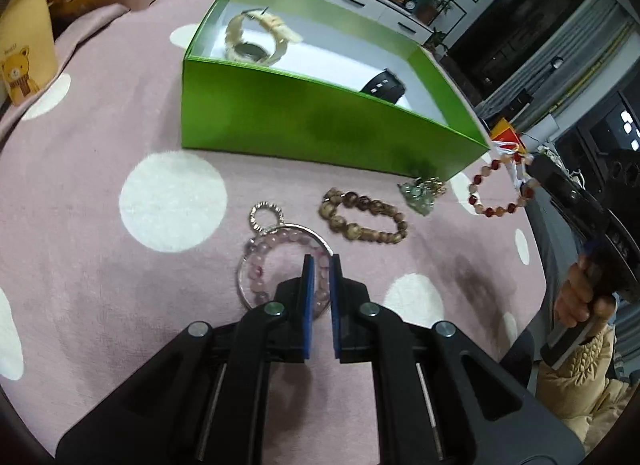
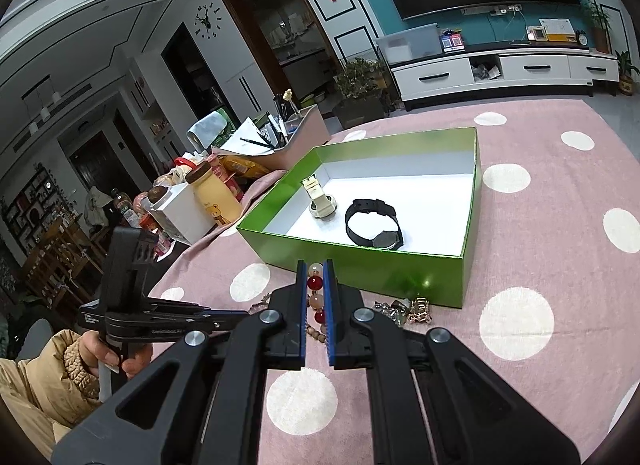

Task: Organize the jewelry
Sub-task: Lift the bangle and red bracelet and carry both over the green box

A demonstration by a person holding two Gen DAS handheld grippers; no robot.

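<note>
Now left tool (image 1: 320, 261) pinching pink bracelet (image 1: 260, 265), right tool (image 2: 315, 265) pinching red-bead bracelet (image 2: 315, 285).

Left gripper (image 1: 321, 261) low in centre frame, blue pads (image 1: 307, 297) nearly together, closed over a pink bead bracelet (image 1: 260, 269). Right gripper (image 2: 316, 269) centre frame, pads clamped on a red-and-orange bead bracelet (image 2: 315, 283), which is lifted. Left hand (image 2: 108, 353) at lower left of the right view, fingers wrapped round its handle; right hand (image 1: 580, 297) at right edge of the left view, likewise gripping.
</note>
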